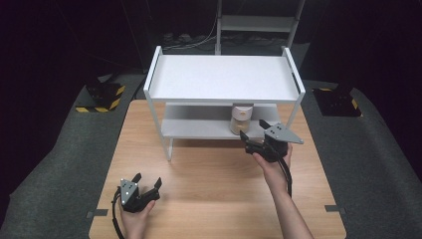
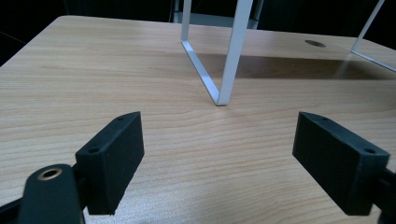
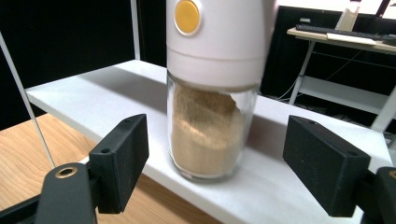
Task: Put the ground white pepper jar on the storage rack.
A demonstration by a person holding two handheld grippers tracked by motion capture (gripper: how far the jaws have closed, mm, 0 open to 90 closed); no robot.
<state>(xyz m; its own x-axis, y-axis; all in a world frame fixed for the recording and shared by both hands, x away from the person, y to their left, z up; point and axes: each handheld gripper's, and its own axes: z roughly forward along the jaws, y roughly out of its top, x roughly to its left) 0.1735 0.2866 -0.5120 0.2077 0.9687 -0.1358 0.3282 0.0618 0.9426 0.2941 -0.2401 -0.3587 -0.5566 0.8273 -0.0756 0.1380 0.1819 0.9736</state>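
A glass jar [image 1: 241, 119] of tan powder with a white cap and a yellow button stands upright on the lower shelf of a white two-level rack [image 1: 224, 79]. In the right gripper view the jar [image 3: 210, 126] stands just beyond and between the two black jaws. My right gripper [image 1: 254, 130] is open just in front of the lower shelf [image 3: 116, 100], apart from the jar. My left gripper [image 1: 148, 181] rests open over the wooden table [image 1: 209, 179] near its front left, nothing between its jaws; ahead of it stands a white rack leg [image 2: 231, 60].
The rack's top shelf is bare. Black-and-yellow floor blocks [image 1: 102, 96] sit on the grey floor left and right of the table. A white stand [image 1: 259, 22] rises behind the rack. A desk with a keyboard [image 3: 345, 35] lies far behind.
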